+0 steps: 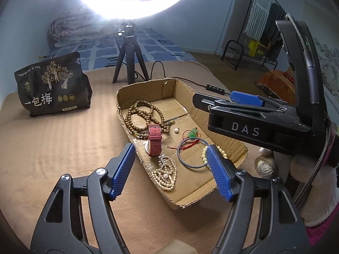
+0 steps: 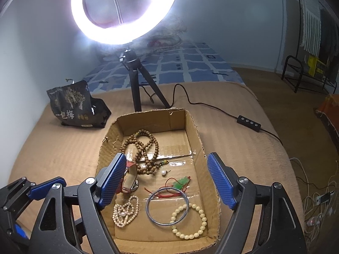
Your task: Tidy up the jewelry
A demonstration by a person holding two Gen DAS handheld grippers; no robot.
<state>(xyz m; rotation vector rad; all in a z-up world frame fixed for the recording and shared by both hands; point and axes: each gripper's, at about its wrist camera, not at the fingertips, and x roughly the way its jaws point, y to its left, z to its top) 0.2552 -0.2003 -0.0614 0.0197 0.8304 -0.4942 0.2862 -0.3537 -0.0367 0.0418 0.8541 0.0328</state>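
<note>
Both your grippers hover wide open, holding nothing: left gripper (image 1: 170, 170) over the pearl necklace (image 1: 165, 174), right gripper (image 2: 167, 182) above the metal bangle (image 2: 167, 206). Everything's already in the cardboard tray (image 2: 196, 127), so you're probably picking what to tidy next, maybe the cream bracelet (image 2: 188, 221).

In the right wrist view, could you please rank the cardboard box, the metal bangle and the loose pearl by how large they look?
1. cardboard box
2. metal bangle
3. loose pearl
The gaps are wide, so nearness doesn't change the order.
</note>
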